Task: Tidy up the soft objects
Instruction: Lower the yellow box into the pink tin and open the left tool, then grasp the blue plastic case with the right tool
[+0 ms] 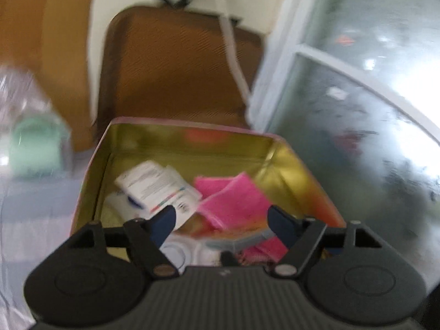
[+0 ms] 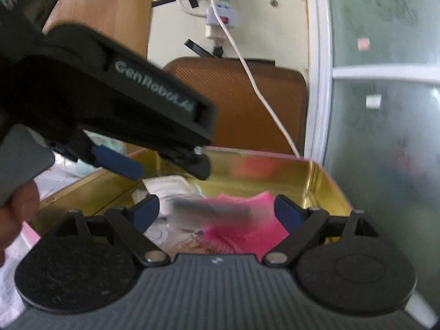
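An open gold-lined tin box [image 1: 192, 140] holds a pink cloth [image 1: 233, 200], a white printed packet [image 1: 156, 187] and other small soft items. My left gripper [image 1: 221, 218] hovers open and empty over the box's near side. In the right wrist view the same box [image 2: 324, 181] and pink cloth [image 2: 244, 233] lie below my right gripper [image 2: 217, 209], which is open; a blurred dark item in clear wrap [image 2: 211, 209] lies between its fingers, apart from them. The left gripper [image 2: 118, 162] shows at upper left above the box.
A brown chair back [image 1: 176, 63] stands behind the box, with a white cable [image 2: 264, 96] hanging from a power strip [image 2: 222, 13]. A frosted window [image 1: 371, 110] is at right. A mint green item in plastic wrap [image 1: 35, 148] lies left of the box.
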`<state>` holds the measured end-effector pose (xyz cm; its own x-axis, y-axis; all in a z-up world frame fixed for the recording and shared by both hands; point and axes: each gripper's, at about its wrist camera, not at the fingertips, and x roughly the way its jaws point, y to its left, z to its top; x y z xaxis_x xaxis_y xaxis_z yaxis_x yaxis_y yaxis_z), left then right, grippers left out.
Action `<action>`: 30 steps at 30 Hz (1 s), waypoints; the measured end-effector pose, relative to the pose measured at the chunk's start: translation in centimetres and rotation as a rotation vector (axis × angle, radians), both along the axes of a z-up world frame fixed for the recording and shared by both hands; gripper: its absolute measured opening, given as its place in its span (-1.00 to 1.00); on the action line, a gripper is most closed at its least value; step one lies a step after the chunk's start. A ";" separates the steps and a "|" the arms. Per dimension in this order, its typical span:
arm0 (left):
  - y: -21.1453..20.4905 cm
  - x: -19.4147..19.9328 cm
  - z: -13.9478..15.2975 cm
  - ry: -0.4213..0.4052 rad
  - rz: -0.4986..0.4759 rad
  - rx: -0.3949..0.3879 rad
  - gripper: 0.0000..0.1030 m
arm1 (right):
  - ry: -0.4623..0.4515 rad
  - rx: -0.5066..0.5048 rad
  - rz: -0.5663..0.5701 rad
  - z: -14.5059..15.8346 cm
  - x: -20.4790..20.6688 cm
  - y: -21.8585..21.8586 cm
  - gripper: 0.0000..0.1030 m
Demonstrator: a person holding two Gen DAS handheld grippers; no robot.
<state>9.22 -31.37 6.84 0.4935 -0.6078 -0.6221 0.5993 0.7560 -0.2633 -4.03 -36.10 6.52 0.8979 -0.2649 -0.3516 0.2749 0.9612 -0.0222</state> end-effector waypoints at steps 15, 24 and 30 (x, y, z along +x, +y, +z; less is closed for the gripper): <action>11.4 -6.7 -0.3 -0.114 -0.009 -0.032 0.45 | -0.142 0.059 0.024 0.2 -4.5 5.6 0.33; 28.6 -9.6 -1.9 -0.130 0.289 -0.022 0.45 | -0.083 0.068 0.200 2.0 -1.9 12.6 0.32; 41.5 -10.8 -5.1 -0.156 0.605 0.133 0.46 | 0.102 0.234 0.429 1.9 3.4 20.0 0.32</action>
